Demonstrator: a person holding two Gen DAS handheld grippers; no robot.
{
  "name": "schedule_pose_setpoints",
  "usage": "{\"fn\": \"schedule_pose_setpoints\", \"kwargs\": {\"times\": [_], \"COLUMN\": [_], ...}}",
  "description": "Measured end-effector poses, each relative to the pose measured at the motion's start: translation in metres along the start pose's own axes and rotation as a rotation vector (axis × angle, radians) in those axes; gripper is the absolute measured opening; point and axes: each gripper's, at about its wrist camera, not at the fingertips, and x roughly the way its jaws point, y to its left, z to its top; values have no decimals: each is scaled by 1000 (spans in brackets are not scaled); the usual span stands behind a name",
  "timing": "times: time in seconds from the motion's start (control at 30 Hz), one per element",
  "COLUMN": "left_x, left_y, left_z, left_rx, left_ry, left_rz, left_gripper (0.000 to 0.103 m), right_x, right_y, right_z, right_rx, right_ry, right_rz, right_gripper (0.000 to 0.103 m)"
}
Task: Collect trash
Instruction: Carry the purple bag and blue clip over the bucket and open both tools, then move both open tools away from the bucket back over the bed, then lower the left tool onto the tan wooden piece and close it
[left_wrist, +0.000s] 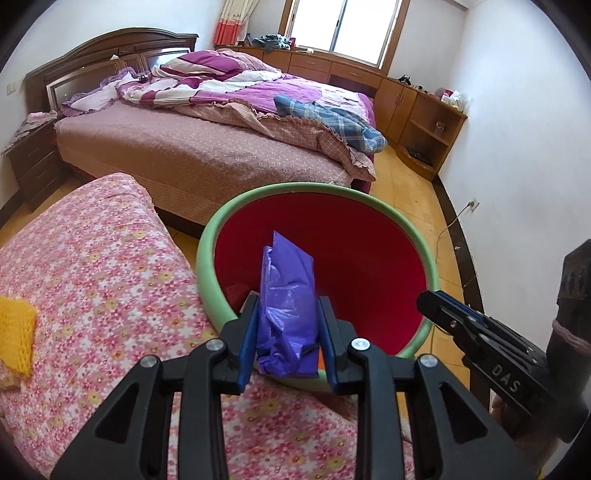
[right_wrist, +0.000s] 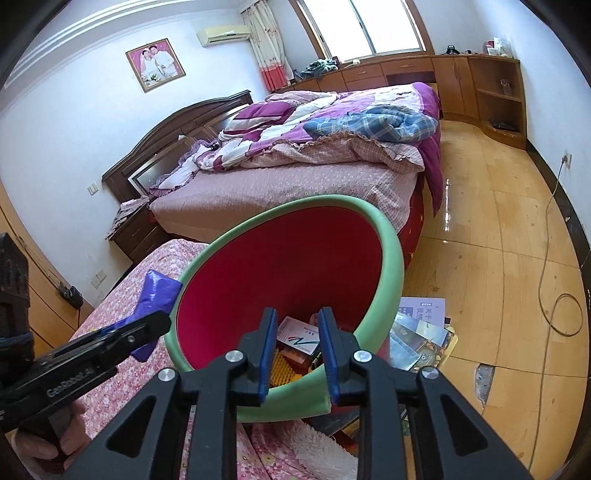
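Left tongs (left_wrist: 287, 325) clamp purple plastic bag (left_wrist: 286, 291) over bin (left_wrist: 317, 190) rim; right tongs (right_wrist: 298, 350) narrow, straddling near rim, grip unclear. Risk: bag snags rim, drops onto floral bedspread (left_wrist: 92, 258).

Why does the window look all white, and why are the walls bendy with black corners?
Left wrist view: the window is blown out white by daylight; the fisheye lens bends the walls and blacks out the corners. Right wrist view: same glare at the window, plus a shiny reflection on the floor. Both views are sharp.
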Motion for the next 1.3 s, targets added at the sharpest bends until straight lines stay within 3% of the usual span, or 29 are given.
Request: {"fn": "schedule_pose_setpoints", "kwargs": {"times": [0.13,0.47,0.73,1.03,1.3], "left_x": [3,-14,-35,-63,-83], "left_y": [-2,15,59,122,174], "left_z": [1,-6,-12,-28,-52], "left_rx": [-3,-29,-99,-216,-353], "left_ry": [2,-10,-27,-47,-51], "left_rz": [-9,7,87,178,265], "left_gripper": [46,46,46,47,56], "right_x": [-1,-2,-5,2,4], "right_y": [-1,12,29,46,63], "right_z": [0,-6,-10,-16,-22], "right_rx": [3,-24,-44,-50,-74], "right_ry": [-1,13,20,51,66], "right_rz": [3,25,55,80,95], "right_gripper": [30,48,60,63,64]}}
